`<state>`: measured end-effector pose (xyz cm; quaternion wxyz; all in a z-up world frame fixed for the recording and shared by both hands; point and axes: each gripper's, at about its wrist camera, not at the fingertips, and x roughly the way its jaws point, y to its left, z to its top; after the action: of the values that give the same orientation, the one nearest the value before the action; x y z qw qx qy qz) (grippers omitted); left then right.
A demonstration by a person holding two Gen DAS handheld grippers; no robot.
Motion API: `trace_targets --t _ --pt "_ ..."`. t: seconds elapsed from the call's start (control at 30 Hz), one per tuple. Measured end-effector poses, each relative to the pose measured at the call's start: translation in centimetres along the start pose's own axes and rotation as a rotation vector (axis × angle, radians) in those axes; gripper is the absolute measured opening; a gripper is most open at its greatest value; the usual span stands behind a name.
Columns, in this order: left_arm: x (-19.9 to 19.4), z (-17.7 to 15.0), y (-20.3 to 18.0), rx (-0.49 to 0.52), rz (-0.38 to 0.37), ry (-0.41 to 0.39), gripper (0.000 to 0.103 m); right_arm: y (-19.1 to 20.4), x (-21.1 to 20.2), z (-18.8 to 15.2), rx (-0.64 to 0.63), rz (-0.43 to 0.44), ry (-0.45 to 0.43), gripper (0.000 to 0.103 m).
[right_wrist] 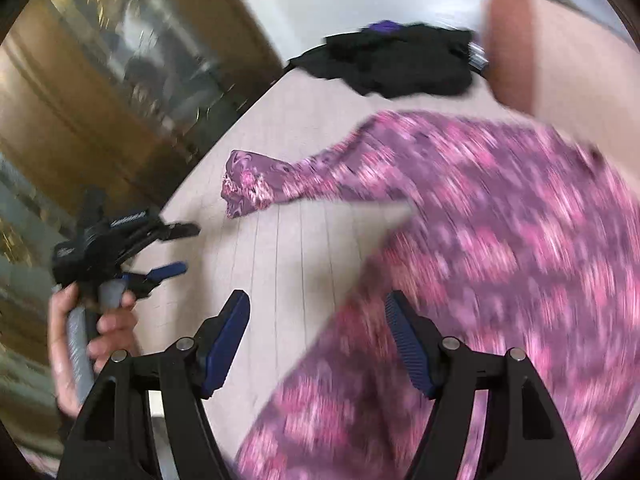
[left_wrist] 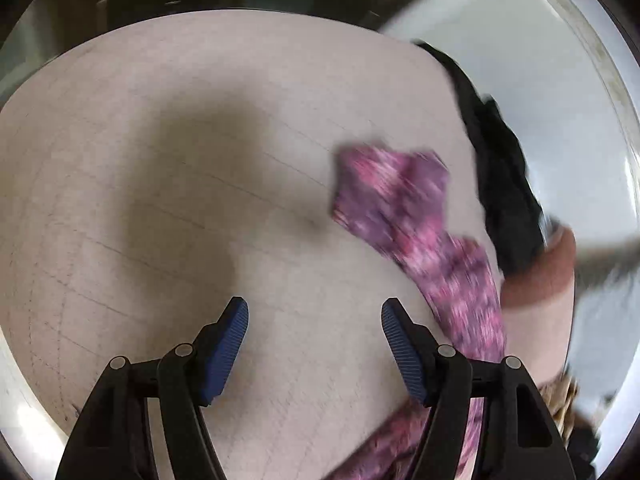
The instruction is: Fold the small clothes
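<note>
The left gripper [left_wrist: 315, 322] pointed down at the pale table [left_wrist: 168, 184] with its blue-padded fingers [left_wrist: 234, 344] spread wide and nothing between them; only bare tabletop showed in the gap. The pink and purple patterned garment [left_wrist: 404, 208] lay ahead of and to the right of those fingers, a blurred strip of it running back past the outer side of the right finger toward the lower edge of the view. Beyond the garment, further right, a heap of black clothing [left_wrist: 500, 184] sat at the table's edge. In the right wrist view, the right gripper [right_wrist: 318, 320] also stood with its fingers [right_wrist: 408, 348] spread apart, gripping nothing. The patterned garment [right_wrist: 500, 240] filled the area ahead of and to the right of them, its near edge passing under and behind the right finger, though blur made it impossible to tell whether cloth and pad touched. A narrower end of the garment reached out ahead of the left finger and lay flat on the table [right_wrist: 288, 248]. The black clothing [right_wrist: 400, 64] lay well beyond the fingertips at the far side. To the left of the right gripper's fingers, a person's hand [right_wrist: 100, 320] held the handle of the left gripper [right_wrist: 180, 248], whose jaws stood apart over the table.
</note>
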<state>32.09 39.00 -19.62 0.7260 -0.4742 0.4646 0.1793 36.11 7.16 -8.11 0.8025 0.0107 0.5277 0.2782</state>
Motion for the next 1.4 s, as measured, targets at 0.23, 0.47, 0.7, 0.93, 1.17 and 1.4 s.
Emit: trace_targets --t 0.23,0.47,0.7,0.93,1.17,1.4 --pt "-0.3 1.8 3.3 -0.141 -0.039 -0.035 0.073 6.2 11.3 7.3 -0.279 -0.036 0.109 0.070" --pt "-0.6 2.1 4.0 -0.178 -0.051 -0.050 0.073 9.6 17.9 10.1 -0.329 -0.152 0.127 0.049" --pt "-1.6 1.7 3.4 -0.155 -0.093 -0.068 0.073 7.2 9.4 8.6 -0.196 -0.025 0.058 0.005" --pt "-0.6 -1.8 -4.3 0.171 -0.238 0.058 0.073 0.1 0.3 4.5 -0.157 0.112 0.058 0.008" --pt "5.4 -8.0 -9.2 0.312 -0.292 0.390 0.073 -9.4 0.6 -2.9 0.093 0.098 0.091 0.050" --pt "7.3 -10.7 -10.7 0.332 -0.274 0.490 0.062 -14.3 0.9 -7.6 0.358 0.224 0.019 0.074"
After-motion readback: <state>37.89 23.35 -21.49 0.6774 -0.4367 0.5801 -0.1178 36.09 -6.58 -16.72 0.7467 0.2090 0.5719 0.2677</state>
